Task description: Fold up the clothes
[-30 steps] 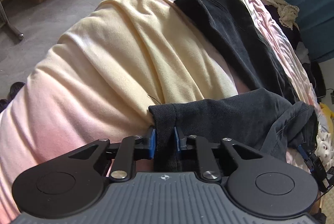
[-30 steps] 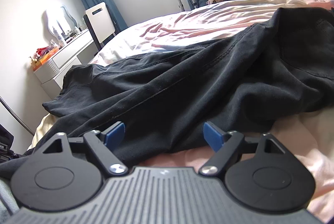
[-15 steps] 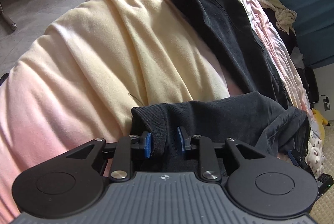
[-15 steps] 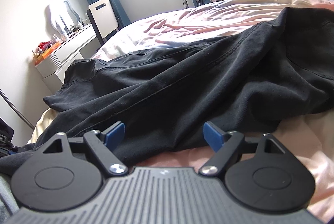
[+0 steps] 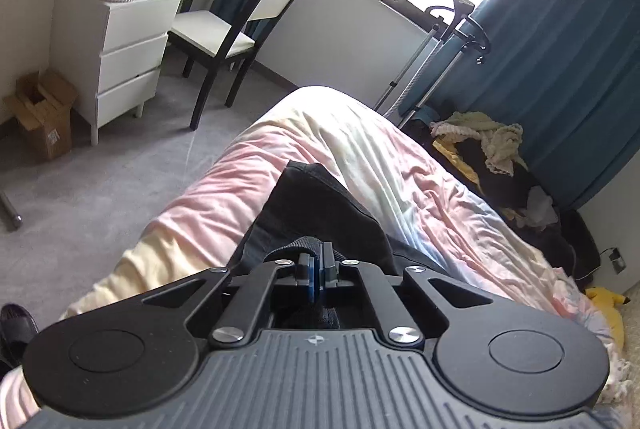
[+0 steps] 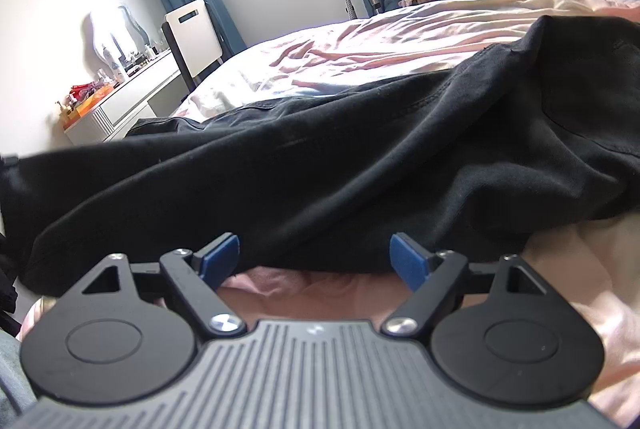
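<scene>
— Pink and cream bedding (image 5: 224, 197) covers the bed under us, with a white dresser (image 5: 116, 41) and a chair (image 5: 244, 29) out past it on the grey carpet. What do we have in hand?

— Our left claw (image 5: 317, 271) is pinched tight on a hem of the black trousers (image 5: 316, 213); the cloth rises from between the blue pads and runs away from us across the bedding.

— And the other side?

— Our right claw (image 6: 316, 257) stands wide, holding nothing. In the right wrist view, the black trousers (image 6: 320, 173) lie in a long heap straight ahead, their near edge between the spread fingertips and just above the pink sheet.

— So how do we do this fold well?

— We judge the left should keep its grip firm and carry the hem high enough that the fabric does not drag and bunch. The right ought to slide in low, under that near edge, and close on both layers before we lift.

— Any risk?

— We may catch the sheet along with the trousers, since the two touch right at the pads. Lifting unevenly would twist the leg.
</scene>
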`<action>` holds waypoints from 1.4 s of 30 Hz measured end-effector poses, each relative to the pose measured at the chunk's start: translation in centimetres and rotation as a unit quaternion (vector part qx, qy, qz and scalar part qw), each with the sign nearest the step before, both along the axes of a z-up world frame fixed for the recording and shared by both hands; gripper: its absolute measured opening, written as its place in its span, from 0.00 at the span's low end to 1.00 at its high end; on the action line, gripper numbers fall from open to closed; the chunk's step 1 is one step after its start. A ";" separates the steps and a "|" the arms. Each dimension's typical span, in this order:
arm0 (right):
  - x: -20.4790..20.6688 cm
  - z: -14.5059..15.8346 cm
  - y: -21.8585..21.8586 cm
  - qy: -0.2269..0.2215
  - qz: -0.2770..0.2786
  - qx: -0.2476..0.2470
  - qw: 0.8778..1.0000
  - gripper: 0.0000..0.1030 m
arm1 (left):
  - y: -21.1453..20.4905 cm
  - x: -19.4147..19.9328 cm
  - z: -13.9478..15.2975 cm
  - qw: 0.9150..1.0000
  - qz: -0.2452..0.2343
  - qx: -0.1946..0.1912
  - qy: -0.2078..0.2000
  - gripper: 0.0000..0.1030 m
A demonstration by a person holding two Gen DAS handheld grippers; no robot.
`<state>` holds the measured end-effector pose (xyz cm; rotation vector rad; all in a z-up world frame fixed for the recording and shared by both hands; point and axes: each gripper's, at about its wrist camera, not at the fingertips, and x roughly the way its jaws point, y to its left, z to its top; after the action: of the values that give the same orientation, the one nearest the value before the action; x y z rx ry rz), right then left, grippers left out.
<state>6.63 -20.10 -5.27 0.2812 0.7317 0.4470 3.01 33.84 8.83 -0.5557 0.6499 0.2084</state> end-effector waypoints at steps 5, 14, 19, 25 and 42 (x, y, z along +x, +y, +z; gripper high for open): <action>0.1 0.1 -0.2 -0.002 -0.005 -0.001 1.000 0.82 | 0.7 3.8 -4.3 0.998 0.013 0.019 0.051 0.03; 1.4 -0.2 0.3 -0.010 -0.001 -0.006 1.000 0.82 | 2.7 4.3 -12.0 0.996 0.048 -0.033 0.069 0.16; 2.1 -0.1 0.4 -0.010 -0.006 -0.003 1.000 0.82 | 1.6 3.1 -10.3 0.998 0.018 -0.012 0.065 0.71; 1.3 0.6 -0.5 -0.021 -0.019 0.003 1.000 0.82 | -2.7 0.0 -7.4 0.994 -0.047 0.080 0.065 0.77; -2.6 3.6 -9.8 -0.074 -0.180 0.034 0.980 0.82 | -32.0 0.4 -10.0 0.931 -0.323 0.166 -0.021 0.77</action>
<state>4.02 -29.94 -1.70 0.4318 0.5064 0.1456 3.41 1.83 -1.13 -0.0016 0.7051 -0.3118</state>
